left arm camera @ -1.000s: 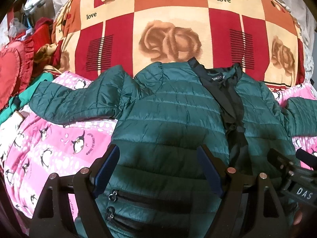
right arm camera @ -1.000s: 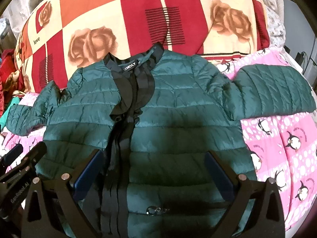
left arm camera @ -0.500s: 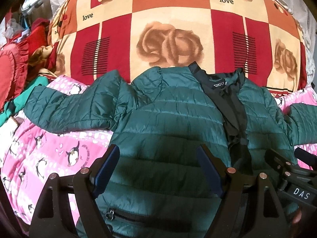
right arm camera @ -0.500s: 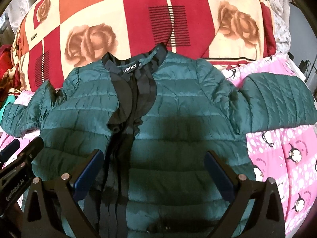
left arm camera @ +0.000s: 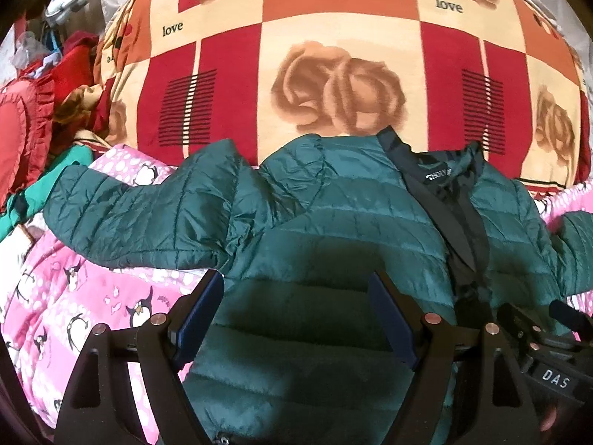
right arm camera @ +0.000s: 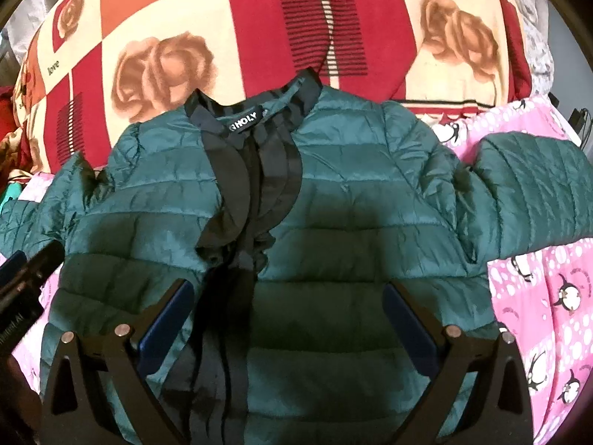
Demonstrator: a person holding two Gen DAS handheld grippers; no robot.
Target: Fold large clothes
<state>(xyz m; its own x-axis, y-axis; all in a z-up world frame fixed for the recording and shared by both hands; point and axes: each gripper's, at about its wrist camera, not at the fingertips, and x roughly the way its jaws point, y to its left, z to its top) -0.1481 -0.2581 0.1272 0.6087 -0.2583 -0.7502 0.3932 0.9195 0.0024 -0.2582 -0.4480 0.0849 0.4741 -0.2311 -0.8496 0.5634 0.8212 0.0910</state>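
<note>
The green puffer jacket [right arm camera: 333,200] lies face up and spread flat across the middle of both views, its collar [right arm camera: 252,126] toward the top of the frame and its black front trim running down the centre. Nothing is folded yet. One sleeve [left arm camera: 141,218] stretches out to the left of the left-wrist view, and the other sleeve [right arm camera: 533,193] to the right of the right-wrist view. By my reading the task is at its very start: both sleeves and the body remain to be folded in.

The left gripper [left arm camera: 296,319] hangs over the jacket's lower body at the bottom of its frame, jaws wide apart with nothing between them. The right gripper [right arm camera: 289,322] does likewise, jaws spread and empty.

The jacket rests on a pink penguin bedsheet [right arm camera: 548,296], its collar against a red and cream rose-patterned quilt [left arm camera: 333,55] filling the top. Red cushions [left arm camera: 22,126] sit at the far left.
</note>
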